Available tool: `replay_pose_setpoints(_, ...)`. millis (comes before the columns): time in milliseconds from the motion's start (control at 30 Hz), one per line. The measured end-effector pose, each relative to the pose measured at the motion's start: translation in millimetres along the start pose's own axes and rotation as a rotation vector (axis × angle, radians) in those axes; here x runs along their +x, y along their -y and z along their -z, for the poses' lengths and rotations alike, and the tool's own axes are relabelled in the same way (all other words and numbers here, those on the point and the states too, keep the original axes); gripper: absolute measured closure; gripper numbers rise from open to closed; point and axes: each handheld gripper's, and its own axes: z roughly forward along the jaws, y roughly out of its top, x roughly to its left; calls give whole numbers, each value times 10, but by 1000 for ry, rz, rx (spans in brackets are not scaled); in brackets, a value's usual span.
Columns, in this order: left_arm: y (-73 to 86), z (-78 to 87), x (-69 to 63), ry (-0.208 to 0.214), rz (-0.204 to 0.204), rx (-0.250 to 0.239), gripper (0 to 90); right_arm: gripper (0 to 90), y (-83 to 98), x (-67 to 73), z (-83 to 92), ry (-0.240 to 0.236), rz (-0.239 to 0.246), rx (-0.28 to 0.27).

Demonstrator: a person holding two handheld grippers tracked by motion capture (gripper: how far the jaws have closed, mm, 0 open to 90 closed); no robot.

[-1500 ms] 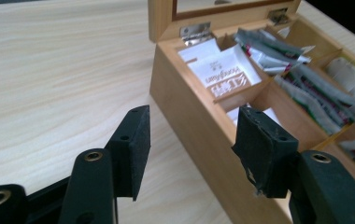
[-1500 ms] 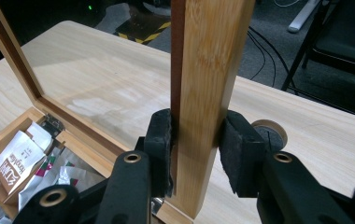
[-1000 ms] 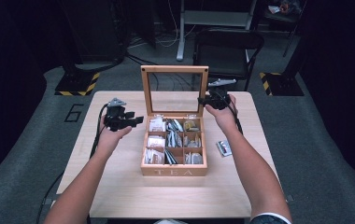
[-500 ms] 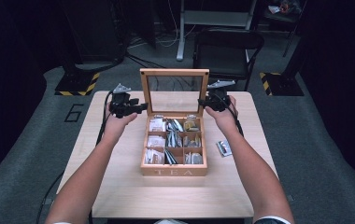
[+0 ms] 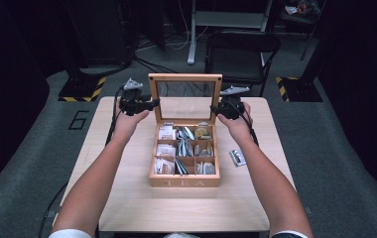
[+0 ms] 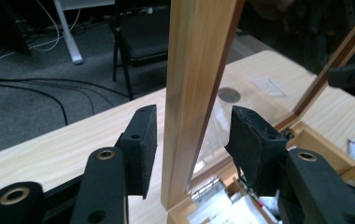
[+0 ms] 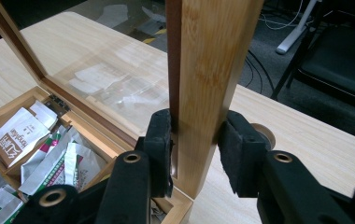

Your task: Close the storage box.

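Beneath the tea box (image 5: 185, 163), pale wooden table (image 5: 127, 198), dark carpeted room.

A: What stands past the tabletop (image 5: 127, 198)?
B: A black chair (image 5: 241, 49) just behind its far edge, on grey carpet (image 5: 325, 148). Left of the chair a white desk leg (image 5: 192, 34) rises, with cables (image 5: 171, 44) trailing over the floor near it

A: And the light?
B: Dim room, bright tabletop. Yellow-black striped tape (image 5: 85, 89) lies either side of the chair, and a "6" (image 5: 79, 120) marks the carpet left of the tabletop
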Motion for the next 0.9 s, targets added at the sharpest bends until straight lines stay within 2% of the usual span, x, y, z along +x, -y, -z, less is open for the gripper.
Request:
replay_pose_setpoints(100, -23, -17, 2, -1, -7, -1, 558, 650, 1, 2, 1, -3, 1, 0)
replay_pose_setpoints(133, -30, -21, 11, 3, -4, -14, 568, 650, 2, 1, 3, -5, 3, 0)
replay_pose_setpoints(300, -23, -37, 43, 16, 9, -9, 623, 650, 7, 8, 6, -5, -6, 0)
replay_pose_setpoints(467, -27, -35, 43, 16, 27, 6, 626, 649, 11, -2, 2, -8, -1, -6)
replay_pose_setpoints(600, -29, -30, 41, 17, 17, 9, 629, 633, 8, -12, 11, -20, -1, -6)
replay_pose_setpoints(700, -32, -25, 38, 16, 13, 15, 629, 592, -18, -10, 44, -33, -23, -18)
replay_pose_setpoints(767, -32, -20, 28, 13, 12, 17, 629, 560, -85, -1, 106, -39, -17, -47)
replay_pose_setpoints(900, -31, -15, 23, 14, 12, 18, 628, 555, -165, 23, 177, -35, -22, -62)
